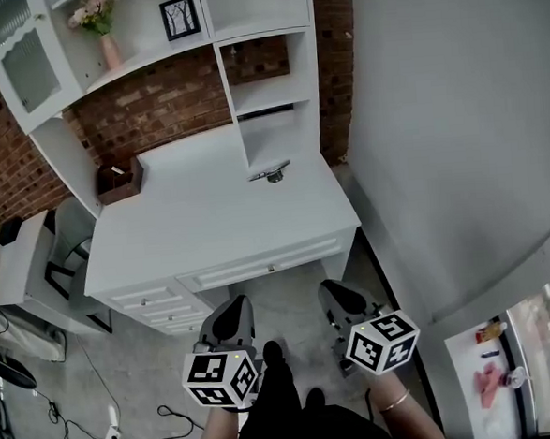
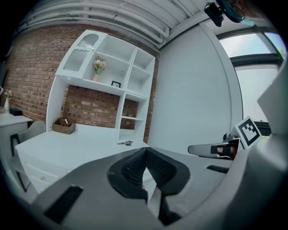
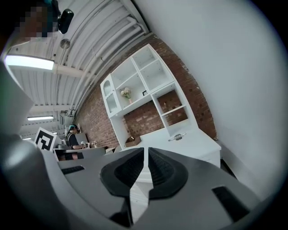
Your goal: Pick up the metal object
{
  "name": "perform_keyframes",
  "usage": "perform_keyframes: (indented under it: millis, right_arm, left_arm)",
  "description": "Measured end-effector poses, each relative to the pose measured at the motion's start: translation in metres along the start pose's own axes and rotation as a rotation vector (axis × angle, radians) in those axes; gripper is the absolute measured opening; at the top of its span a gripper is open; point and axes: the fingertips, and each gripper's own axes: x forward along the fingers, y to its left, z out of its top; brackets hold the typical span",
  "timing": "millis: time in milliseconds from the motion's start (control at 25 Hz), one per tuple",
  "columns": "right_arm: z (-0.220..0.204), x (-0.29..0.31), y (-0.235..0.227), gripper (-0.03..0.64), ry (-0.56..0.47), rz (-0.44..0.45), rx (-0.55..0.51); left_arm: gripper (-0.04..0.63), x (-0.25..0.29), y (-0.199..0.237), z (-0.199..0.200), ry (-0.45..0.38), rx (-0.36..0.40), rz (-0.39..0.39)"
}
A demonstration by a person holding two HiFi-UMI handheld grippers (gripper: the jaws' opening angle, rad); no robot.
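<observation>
my left gripper (image 1: 231,318) and right gripper (image 1: 343,305) are clenched, empty; reaching unopened for the metal object (image 1: 272,174) at twelve o'clock, i might shove it off the desk (image 1: 200,224).

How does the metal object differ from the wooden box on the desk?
The metal object is small and silvery; the wooden box is bigger, brown and open-topped. The metal object lies at the rear right, the wooden box at the rear left. Both rest on the white desk.

Head view overhead; both gripper views toward far desk (image 1: 209,218)
</observation>
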Motion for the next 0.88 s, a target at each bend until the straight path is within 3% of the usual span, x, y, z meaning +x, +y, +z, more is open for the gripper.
perform_keyframes:
  millis: [200, 400, 880]
  right_arm:
    - [0.002, 0.026, -0.009, 0.064, 0.011, 0.012, 0.053]
    - [0.002, 0.065, -0.024, 0.084, 0.030, 0.011, 0.120]
    - [0.028, 0.189, -0.071, 0.121, 0.054, -0.063, 0.171]
  left_arm:
    - [0.009, 0.018, 0.022, 0.002, 0.006, -0.016, 0.012]
    - [0.009, 0.052, 0.049, 0.006, 0.014, -0.028, 0.003]
    - [0.009, 0.156, 0.133, 0.036, 0.019, -0.034, -0.045]
